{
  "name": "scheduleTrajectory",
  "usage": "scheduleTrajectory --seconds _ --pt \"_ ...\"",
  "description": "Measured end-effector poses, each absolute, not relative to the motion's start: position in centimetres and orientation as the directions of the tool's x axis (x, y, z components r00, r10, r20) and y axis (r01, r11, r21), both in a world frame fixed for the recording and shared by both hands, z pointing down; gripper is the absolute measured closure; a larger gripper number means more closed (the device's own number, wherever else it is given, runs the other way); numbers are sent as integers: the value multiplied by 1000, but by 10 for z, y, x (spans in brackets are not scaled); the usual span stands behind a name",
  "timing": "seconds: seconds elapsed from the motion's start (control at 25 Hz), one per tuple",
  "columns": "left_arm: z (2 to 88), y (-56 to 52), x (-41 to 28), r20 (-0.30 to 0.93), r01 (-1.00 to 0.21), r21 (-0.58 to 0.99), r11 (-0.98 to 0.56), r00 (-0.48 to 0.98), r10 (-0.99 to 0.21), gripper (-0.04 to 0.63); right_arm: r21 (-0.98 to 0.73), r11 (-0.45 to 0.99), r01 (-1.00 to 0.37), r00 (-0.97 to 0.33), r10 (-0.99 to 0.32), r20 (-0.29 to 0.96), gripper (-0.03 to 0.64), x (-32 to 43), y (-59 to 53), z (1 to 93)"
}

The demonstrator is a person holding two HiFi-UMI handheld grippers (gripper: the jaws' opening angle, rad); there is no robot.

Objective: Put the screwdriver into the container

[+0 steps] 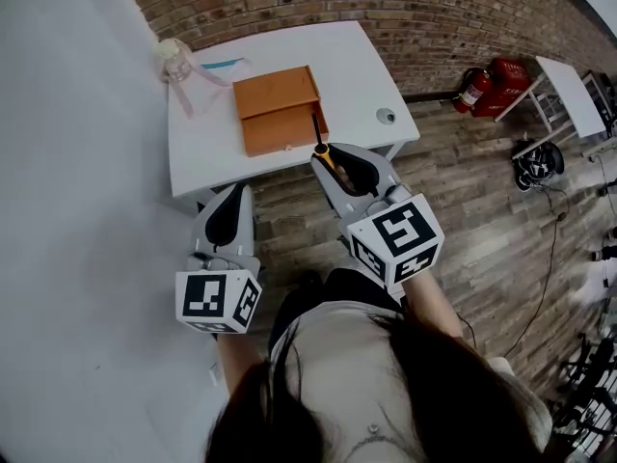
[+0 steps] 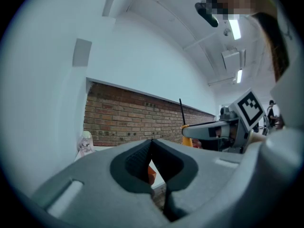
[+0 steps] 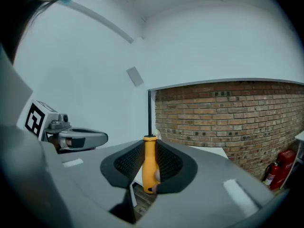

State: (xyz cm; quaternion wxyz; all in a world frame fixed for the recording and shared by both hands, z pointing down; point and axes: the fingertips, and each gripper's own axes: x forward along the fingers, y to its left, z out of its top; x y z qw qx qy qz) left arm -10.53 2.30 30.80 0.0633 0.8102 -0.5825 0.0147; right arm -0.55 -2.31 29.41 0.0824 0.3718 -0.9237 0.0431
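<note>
The orange-brown box container (image 1: pixel 278 110) lies on the white table (image 1: pixel 207 148). My right gripper (image 1: pixel 329 159) hovers at the table's near edge, just right of the box, shut on the screwdriver (image 1: pixel 321 144). Its orange handle (image 3: pixel 149 163) stands upright between the pads with the black shaft pointing up and away toward the box. In the right gripper view the jaws (image 3: pixel 149 145) press on the handle's sides. My left gripper (image 1: pixel 239 193) hangs lower left, in front of the table, shut with nothing in it (image 2: pixel 152 144).
A clear bottle (image 1: pixel 175 60) and a light blue item (image 1: pixel 224 65) lie at the table's far left. A small round object (image 1: pixel 386 116) sits near its right edge. Red fire extinguishers (image 1: pixel 474 87) and another white table (image 1: pixel 569 90) stand to the right by the brick wall.
</note>
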Motion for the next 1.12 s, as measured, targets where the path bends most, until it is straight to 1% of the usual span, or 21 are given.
scheduleTrajectory --seconds 0.48,1.12 --pt "310 7 -119 102 -937 97 -336 346 -933 594 15 707 -707 -691 -695 199 540 -17 -42 295" --pt "317 -48 -121 121 -937 91 -339 348 -930 594 11 719 -695 -696 -676 242 540 -22 -96 317"
